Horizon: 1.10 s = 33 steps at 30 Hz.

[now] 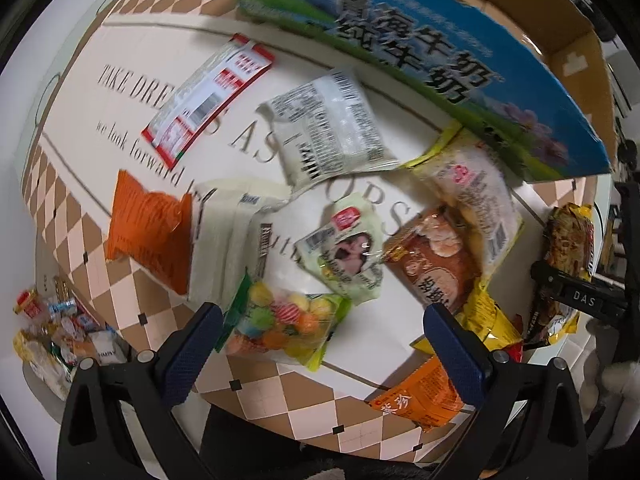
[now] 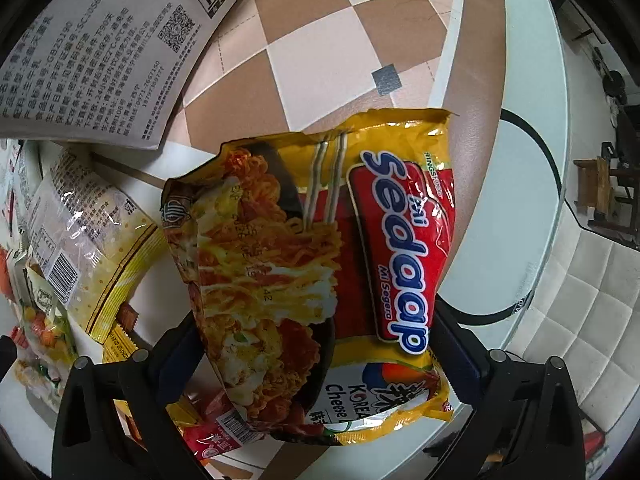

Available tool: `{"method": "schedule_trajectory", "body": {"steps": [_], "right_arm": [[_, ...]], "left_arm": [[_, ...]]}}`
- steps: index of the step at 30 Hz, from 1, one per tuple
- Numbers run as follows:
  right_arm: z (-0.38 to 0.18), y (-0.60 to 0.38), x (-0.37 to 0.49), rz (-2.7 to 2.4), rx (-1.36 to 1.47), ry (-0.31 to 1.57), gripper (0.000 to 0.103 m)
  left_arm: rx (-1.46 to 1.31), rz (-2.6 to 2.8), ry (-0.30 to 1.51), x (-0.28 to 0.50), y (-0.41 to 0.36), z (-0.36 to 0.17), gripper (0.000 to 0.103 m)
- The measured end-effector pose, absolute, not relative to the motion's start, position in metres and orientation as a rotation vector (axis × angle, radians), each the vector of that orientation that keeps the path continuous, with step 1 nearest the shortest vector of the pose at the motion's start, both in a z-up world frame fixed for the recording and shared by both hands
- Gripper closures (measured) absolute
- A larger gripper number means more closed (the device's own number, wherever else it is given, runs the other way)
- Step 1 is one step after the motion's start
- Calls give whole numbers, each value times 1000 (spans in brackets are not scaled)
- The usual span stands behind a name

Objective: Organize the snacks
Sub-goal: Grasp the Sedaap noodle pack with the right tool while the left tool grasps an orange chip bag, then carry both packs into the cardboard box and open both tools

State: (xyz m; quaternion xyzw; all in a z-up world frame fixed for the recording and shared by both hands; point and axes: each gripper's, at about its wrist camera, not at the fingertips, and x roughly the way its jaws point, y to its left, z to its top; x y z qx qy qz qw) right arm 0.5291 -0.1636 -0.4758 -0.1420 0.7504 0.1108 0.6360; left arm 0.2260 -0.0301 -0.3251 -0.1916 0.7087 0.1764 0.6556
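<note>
Pointing down over the table, my left gripper (image 1: pixel 324 312) is open. A clear bag of coloured candy (image 1: pixel 280 320) lies between its blue fingers (image 1: pixel 188 352), apart from both pads. My right gripper (image 2: pixel 316 316) straddles a yellow and red noodle packet (image 2: pixel 320 272). The packet fills the gap, its side edges lie over the pads, and its left side is buckled. That same packet (image 1: pixel 568 248) shows at the table's right edge in the left wrist view. A blue and green milk carton box (image 1: pixel 400 52) stands open at the back.
Several snack packets lie on the checked tablecloth (image 1: pixel 280 400): red and white (image 1: pixel 208 96), white (image 1: pixel 328 124), orange (image 1: pixel 148 232), pale green (image 1: pixel 344 256), brown (image 1: pixel 432 264). The box's printed side (image 2: pixel 100 60) stands close on the left of the noodles. The table rim (image 2: pixel 520 200) curves by on the right.
</note>
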Motion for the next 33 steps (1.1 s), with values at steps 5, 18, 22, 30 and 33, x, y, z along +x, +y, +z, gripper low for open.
{"method": "schedule_trajectory", "body": {"steps": [5, 18, 22, 30, 33], "right_arm": [[-471, -169, 517, 212, -294, 1701, 13], [-452, -228, 459, 165, -104, 1679, 13], [-453, -258, 436, 136, -101, 1680, 13], [-469, -298, 423, 93, -80, 1709, 13], [-469, -295, 426, 92, -85, 1709, 13]], "left_arm": [[-465, 429, 1585, 214, -14, -321, 0], [-722, 143, 1806, 171, -84, -361, 7], [-960, 134, 1865, 166, -96, -392, 11], [-1056, 235, 1852, 182, -86, -423, 39], [-956, 206, 1857, 187, -89, -421, 49]]}}
